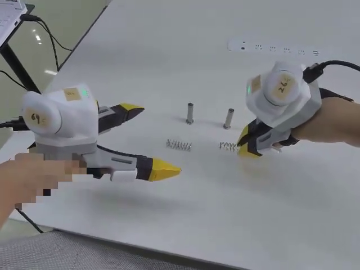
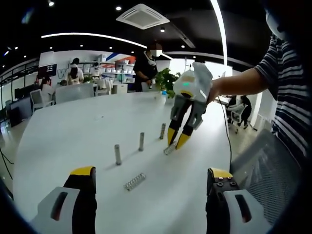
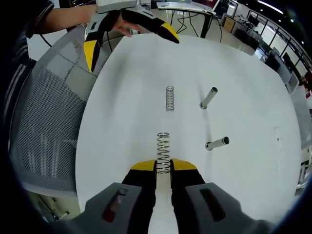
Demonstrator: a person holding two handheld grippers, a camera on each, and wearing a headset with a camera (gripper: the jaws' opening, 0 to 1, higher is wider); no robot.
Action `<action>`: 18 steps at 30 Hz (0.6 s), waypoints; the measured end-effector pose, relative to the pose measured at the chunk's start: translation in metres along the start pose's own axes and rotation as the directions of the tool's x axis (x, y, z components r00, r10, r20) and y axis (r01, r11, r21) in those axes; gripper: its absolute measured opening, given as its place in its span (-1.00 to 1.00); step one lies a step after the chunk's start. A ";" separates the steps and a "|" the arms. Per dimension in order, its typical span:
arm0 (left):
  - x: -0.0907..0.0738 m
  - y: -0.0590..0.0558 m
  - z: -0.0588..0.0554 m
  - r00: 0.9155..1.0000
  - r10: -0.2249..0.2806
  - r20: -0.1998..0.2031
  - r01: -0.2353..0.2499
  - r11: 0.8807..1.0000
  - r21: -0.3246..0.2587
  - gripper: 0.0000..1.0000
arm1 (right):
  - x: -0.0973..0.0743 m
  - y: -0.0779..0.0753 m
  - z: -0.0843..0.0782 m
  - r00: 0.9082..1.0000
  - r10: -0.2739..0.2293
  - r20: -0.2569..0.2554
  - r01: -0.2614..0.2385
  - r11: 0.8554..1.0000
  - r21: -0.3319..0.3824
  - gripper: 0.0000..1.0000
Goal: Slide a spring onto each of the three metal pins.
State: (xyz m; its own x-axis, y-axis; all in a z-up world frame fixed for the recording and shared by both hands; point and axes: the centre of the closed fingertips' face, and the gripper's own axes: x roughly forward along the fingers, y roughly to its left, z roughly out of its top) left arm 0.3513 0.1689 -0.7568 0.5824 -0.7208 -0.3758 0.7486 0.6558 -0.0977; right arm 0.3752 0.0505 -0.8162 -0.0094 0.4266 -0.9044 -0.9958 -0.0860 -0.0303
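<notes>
- Plainly, the jaws of my right gripper (image 3: pixel 164 166) were pinched together on one end of the held spring (image 3: pixel 163 144), which lay flat on the table (image 1: pixel 225 225) and pointed away from the tips.
- My left gripper (image 1: pixel 156 137) hung over the table with its jaws spread wide apart.
- Springs counted: two off the pins, the held spring and a second spring (image 1: pixel 179 145) lying free between my two grippers.
- Pins counted: two bare and upright, the first pin (image 1: pixel 190 112) and the second pin (image 1: pixel 229 118), just beyond the springs.
- In the left gripper view a third post (image 2: pixel 163 130) stood in line with them and looked ribbed; I could not tell whether a spring sat on it.
- One power strip (image 1: pixel 275 48) lay well off toward the far side.
- The table's near edge ran close under my left gripper, with one mesh chair (image 3: pixel 44 146) beside it; broad bare tabletop lay round the pins.
</notes>
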 end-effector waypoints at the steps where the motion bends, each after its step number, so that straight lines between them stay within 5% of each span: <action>1: 0.001 -0.001 0.000 1.000 -0.006 0.000 0.006 1.000 0.000 0.81 | -0.002 0.001 0.000 1.000 0.000 0.000 0.000 1.000 -0.002 -0.84; 18: 0.049 -0.037 0.007 0.986 -0.160 -0.038 0.162 0.985 0.054 0.35 | -0.023 0.015 0.009 0.999 -0.015 0.029 0.015 1.000 0.005 -0.85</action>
State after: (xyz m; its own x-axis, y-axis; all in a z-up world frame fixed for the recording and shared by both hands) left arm 0.3546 0.1080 -0.7653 0.4428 -0.8074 -0.3899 0.8489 0.5175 -0.1075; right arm 0.3593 0.0472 -0.7917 0.0032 0.4540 -0.8910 -0.9963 -0.0751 -0.0418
